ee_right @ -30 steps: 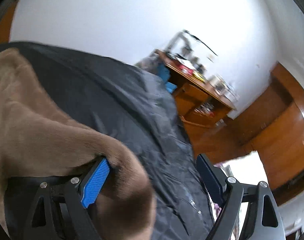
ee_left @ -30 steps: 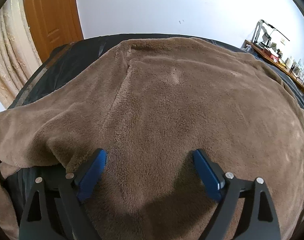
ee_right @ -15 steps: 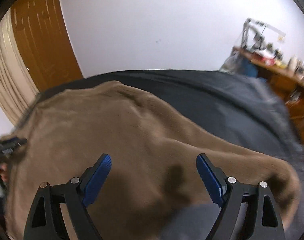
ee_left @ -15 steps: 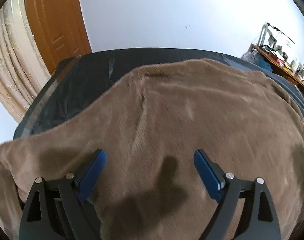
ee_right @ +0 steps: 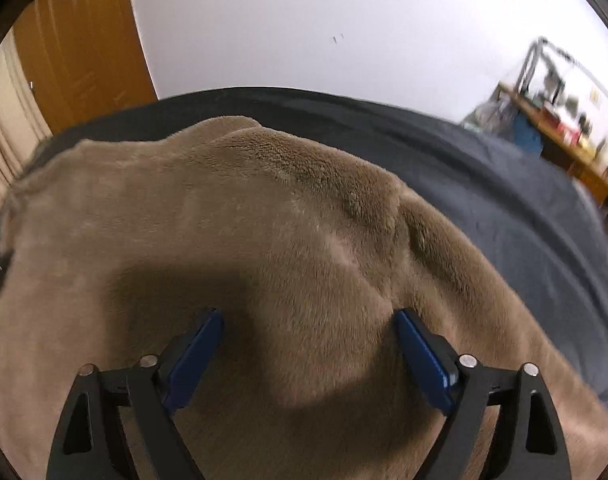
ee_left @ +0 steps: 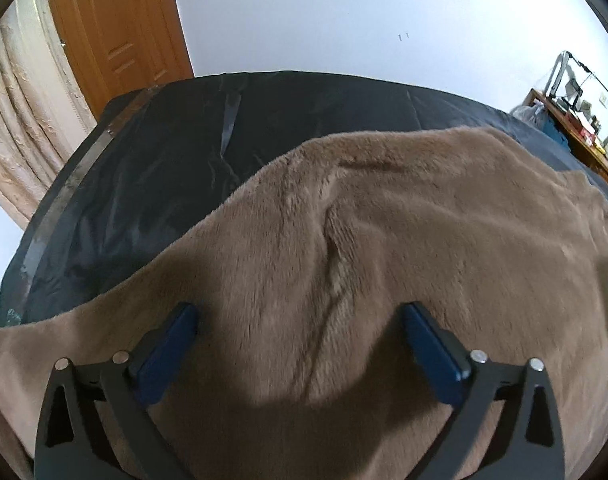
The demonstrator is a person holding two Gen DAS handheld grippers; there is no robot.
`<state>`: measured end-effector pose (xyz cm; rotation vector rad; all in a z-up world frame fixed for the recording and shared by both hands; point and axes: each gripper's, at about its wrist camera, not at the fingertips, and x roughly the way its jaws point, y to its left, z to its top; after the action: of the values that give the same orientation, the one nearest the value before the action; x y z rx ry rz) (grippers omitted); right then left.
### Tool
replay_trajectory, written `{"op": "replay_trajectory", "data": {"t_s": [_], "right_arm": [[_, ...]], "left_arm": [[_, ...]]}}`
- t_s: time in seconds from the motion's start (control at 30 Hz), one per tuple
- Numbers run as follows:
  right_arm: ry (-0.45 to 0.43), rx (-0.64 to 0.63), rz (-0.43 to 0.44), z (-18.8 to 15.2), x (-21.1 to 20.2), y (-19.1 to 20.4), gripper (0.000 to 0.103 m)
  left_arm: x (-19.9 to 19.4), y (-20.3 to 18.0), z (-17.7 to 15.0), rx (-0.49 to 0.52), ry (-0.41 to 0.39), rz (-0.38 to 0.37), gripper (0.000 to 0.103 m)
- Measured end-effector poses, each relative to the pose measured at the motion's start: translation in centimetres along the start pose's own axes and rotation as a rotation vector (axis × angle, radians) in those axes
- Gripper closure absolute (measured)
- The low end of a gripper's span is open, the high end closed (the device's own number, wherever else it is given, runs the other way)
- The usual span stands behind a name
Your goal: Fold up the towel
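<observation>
Here, one brown plush towel (ee_left: 404, 240) lies spread over a bed covered in a dark sheet (ee_left: 163, 152), and both tools hang above it with nothing in their grasp. The left hand-held gripper (ee_left: 299, 344) has its two blue-padded fingers (ee_left: 171, 348) set wide apart, the towel's pile filling the gap between them and running on ahead toward the white wall (ee_left: 344, 20). From this side the towel's far edge curves across the bed, leaving a broad stretch of dark sheet bare beyond it and toward the orange wooden door (ee_left: 115, 32); a long crease runs through the pile just ahead of the fingertips.

The right hand-held gripper (ee_right: 308, 344) also stands spread, its two blue fingers (ee_right: 424, 360) apart over the same towel (ee_right: 243, 220), whose rumpled far edge rises in a soft hump before the dark sheet (ee_right: 524, 200) beyond. Whether either tool's fingertips touch the pile cannot be told. Each tool throws one dark shadow on the towel close to its fingers.

Past the towel, on the side away from the door, one cluttered wooden tabletop (ee_left: 576, 136) stands against the wall. Beside the door hangs one pale curtain (ee_left: 19, 120). In all: one towel, one bed, two tools, four fingers.
</observation>
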<state>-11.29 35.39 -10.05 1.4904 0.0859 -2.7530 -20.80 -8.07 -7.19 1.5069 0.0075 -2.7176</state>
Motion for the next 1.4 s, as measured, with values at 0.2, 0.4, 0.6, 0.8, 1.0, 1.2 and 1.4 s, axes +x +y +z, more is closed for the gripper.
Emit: {"op": "replay_trajectory", "data": {"t_s": [0.2,0.4,0.6,0.8,1.0,1.2,1.4], "right_arm": [[-0.042,0.054,-0.022,1.7,1.4,-1.2,0.001],[-0.052,0.057,-0.025,1.7,1.1,-1.1,0.001],[-0.051,0.026,-0.004,0.9,0.4,-1.0,0.001],[-0.135,-0.074,0.034,-3.7,-6.8,-0.7,0.001],[-0.204,-0.094,0.082,-9.9,-14.4,-1.7,0.001],[-0.281,-0.076,0.126,-16.8,-20.5,-3.5,0.001],[-0.365,-0.154,0.117,-24.7,-25.6,-2.4,0.001]], "left_arm": [[0.9,0.1,1.3,0.014,-0.032,-0.011,0.0],[1.1,0.0,1.9,0.011,-0.038,-0.006,0.0],[-0.1,-0.3,1.0,-0.002,0.012,0.023,0.0],[-3.2,-0.9,-2.7,0.083,0.005,0.057,0.0],[-6.2,-1.4,-5.8,0.128,-0.019,0.043,0.0],[-9.1,-1.0,-8.8,0.155,-0.049,0.052,0.0],[-12.4,0.0,-12.1,0.176,-0.105,0.02,0.0]]}}
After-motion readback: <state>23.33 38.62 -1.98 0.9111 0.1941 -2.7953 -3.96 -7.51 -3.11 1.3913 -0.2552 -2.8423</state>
